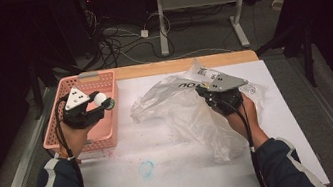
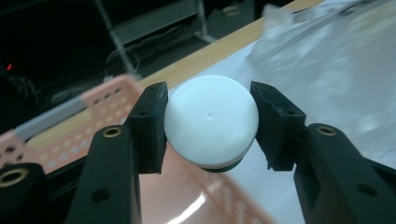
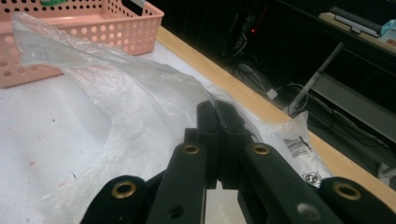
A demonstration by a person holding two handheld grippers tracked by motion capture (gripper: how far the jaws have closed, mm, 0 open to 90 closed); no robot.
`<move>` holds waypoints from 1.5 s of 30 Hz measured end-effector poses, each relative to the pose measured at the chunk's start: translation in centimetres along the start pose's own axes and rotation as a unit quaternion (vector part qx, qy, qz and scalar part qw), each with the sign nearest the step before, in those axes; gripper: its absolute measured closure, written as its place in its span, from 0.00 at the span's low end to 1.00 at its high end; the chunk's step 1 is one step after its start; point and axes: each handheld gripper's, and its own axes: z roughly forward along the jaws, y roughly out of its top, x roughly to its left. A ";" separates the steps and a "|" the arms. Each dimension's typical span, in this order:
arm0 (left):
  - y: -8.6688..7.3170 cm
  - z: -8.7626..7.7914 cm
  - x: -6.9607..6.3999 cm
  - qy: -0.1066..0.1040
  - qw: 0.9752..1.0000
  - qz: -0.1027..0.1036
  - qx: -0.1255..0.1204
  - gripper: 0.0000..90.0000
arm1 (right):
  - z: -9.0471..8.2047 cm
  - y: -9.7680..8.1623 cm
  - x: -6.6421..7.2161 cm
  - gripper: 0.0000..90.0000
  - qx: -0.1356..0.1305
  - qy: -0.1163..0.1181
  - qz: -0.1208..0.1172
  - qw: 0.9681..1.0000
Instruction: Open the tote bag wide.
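Observation:
My left gripper (image 1: 104, 103) (image 2: 211, 122) is shut on a white domed cap with a green rim, the top of a small bottle (image 1: 103, 100) (image 2: 211, 120), and holds it in the air over the right edge of the pink basket (image 1: 75, 133) (image 2: 56, 122). The bottle's body below the cap is hidden. A clear plastic bag (image 1: 184, 108) (image 3: 121, 93) lies crumpled on the white table cover (image 1: 167, 174). My right gripper (image 1: 205, 92) (image 3: 219, 120) is shut on the bag's film and holds its upper edge off the table.
The pink perforated basket stands at the table's left, with something green (image 3: 53, 2) inside it. A faint blue ring stain (image 1: 146, 168) marks the white cover near the front. The wooden table edge (image 1: 180, 64) runs along the back, with cables and a desk frame on the floor beyond.

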 end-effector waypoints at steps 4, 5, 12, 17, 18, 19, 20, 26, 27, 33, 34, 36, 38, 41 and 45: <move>1.9 -0.9 -3.2 -0.027 0.998 0.046 -0.029 0.54 | -0.5 0.5 0.1 1.00 -0.012 -0.006 -0.003 1.000; 2.2 -1.1 -3.8 -0.034 0.997 0.054 -0.032 0.54 | -0.7 0.6 0.1 1.00 -0.016 -0.007 -0.005 1.000; 4.0 -2.2 -7.8 -0.072 0.990 0.103 -0.065 0.54 | -1.1 1.6 0.4 1.00 -0.031 -0.016 0.000 0.999; 4.7 -2.3 -10.5 -0.102 0.983 0.131 -0.077 0.54 | -0.9 1.7 0.7 1.00 -0.031 -0.016 0.001 0.999; 4.7 -2.1 -11.0 -0.108 0.982 0.138 -0.075 0.54 | -0.9 1.7 0.7 1.00 -0.032 -0.015 0.002 0.999; 4.7 -1.8 -11.5 -0.112 0.980 0.146 -0.071 0.54 | -0.9 1.7 0.7 1.00 -0.031 -0.015 0.003 0.999; 4.6 -1.5 -12.0 -0.115 0.979 0.151 -0.067 0.54 | -1.0 1.7 0.7 1.00 -0.031 -0.016 0.002 0.999; 4.3 0.2 -13.7 -0.139 0.975 0.164 -0.051 0.54 | -0.9 1.7 1.0 1.00 -0.034 -0.007 0.002 0.999; 4.3 0.2 -13.7 -0.139 0.975 0.164 -0.051 0.54 | -0.8 1.7 1.0 1.00 -0.032 -0.006 0.002 0.999; 4.4 1.6 -15.5 -0.156 0.970 0.180 -0.040 0.54 | -0.6 1.5 1.3 1.00 -0.027 -0.004 -0.001 1.000; 4.4 1.9 -15.8 -0.158 0.970 0.182 -0.038 0.54 | -0.6 1.5 1.3 1.00 -0.027 -0.004 -0.001 1.000; 4.4 2.4 -16.4 -0.160 0.968 0.189 -0.033 0.54 | -0.6 1.5 1.3 1.00 -0.026 0.000 -0.001 1.000; 4.2 3.3 -17.1 -0.170 0.966 0.192 -0.027 0.54 | -0.6 1.6 1.4 1.00 -0.026 0.003 0.000 1.000; 4.1 4.0 -17.6 -0.175 0.965 0.195 -0.021 0.54 | -0.6 1.6 1.3 1.00 -0.027 0.006 -0.001 1.000; 3.5 5.7 -18.4 -0.185 0.962 0.201 -0.001 0.54 | -0.6 1.5 1.0 1.00 -0.024 0.007 0.005 1.000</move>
